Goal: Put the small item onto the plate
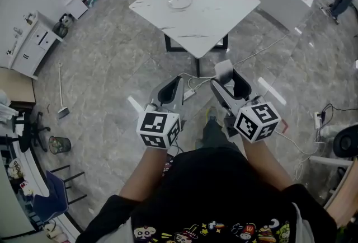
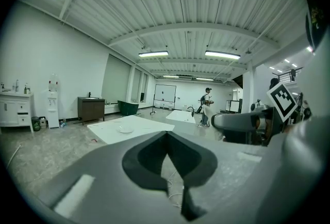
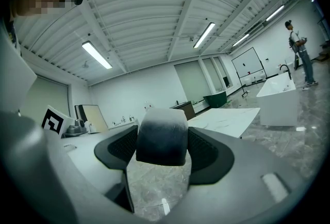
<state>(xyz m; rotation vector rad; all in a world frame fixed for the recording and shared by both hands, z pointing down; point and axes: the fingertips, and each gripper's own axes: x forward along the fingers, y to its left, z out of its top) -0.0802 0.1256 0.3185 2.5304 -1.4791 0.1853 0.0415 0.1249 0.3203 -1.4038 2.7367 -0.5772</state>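
Grey-white small rounded block [image 3: 161,138] pinched between both dark pads [image 3: 119,148] of the right gripper [image 1: 228,86], left gripper [image 1: 170,92] pressed together, empty, pale round plate [image 1: 180,2] well apart on white marble table [image 1: 224,6].

The person wears a black top [image 1: 218,191] with small bright cartoon pictures on it, and the left gripper [image 1: 172,89] and right gripper [image 1: 228,80] are grey with dark pads, each carrying a white cube [image 1: 159,129] with black square marks
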